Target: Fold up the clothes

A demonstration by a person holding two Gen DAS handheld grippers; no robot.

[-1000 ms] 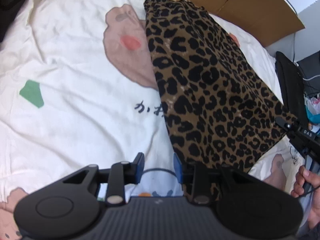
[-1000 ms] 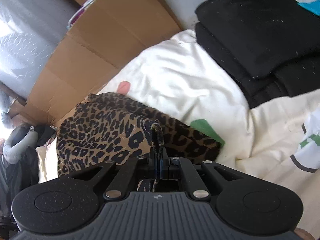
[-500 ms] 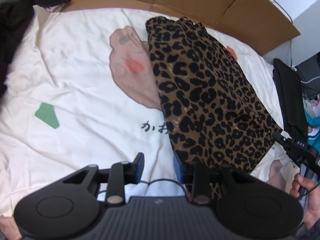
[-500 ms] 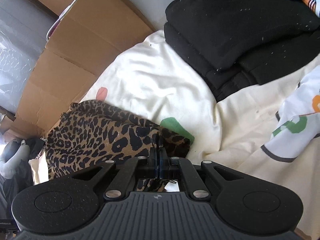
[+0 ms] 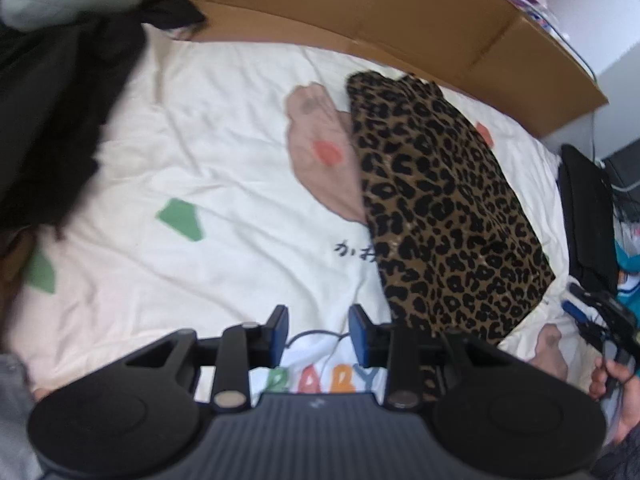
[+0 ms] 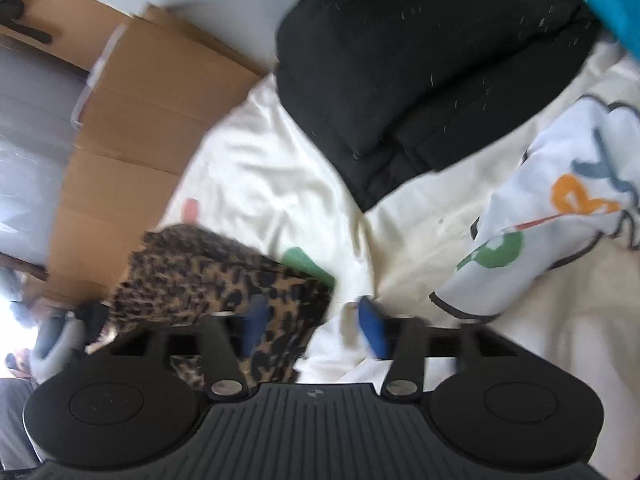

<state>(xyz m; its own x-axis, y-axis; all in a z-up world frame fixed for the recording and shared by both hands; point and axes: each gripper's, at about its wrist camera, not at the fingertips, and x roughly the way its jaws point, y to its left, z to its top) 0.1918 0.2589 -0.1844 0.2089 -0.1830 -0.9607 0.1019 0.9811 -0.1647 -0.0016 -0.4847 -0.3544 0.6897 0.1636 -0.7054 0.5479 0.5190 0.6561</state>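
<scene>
— One folded leopard-print garment [image 5: 444, 216] is seen lying on the cream printed bedsheet [image 5: 224, 148], beside the cardboard [image 5: 360, 12].

— And the claws?

— The right gripper [image 6: 316, 326] is caught with its jaws opening; nothing is pressed, the cloth lying just under its left pad. The left gripper [image 5: 319, 336] is held apart above bare sheet. Folded black clothes [image 6: 420, 60] are stacked further off.

Cream printed bedsheet [image 5: 224, 168] edged by flattened brown cardboard [image 5: 360, 12], daylight-lit.

garment [image 5: 440, 216]: brown-black leopard print | sheet [image 5: 224, 168]: cream, green patches | folded stack [image 6: 420, 60]: black
</scene>
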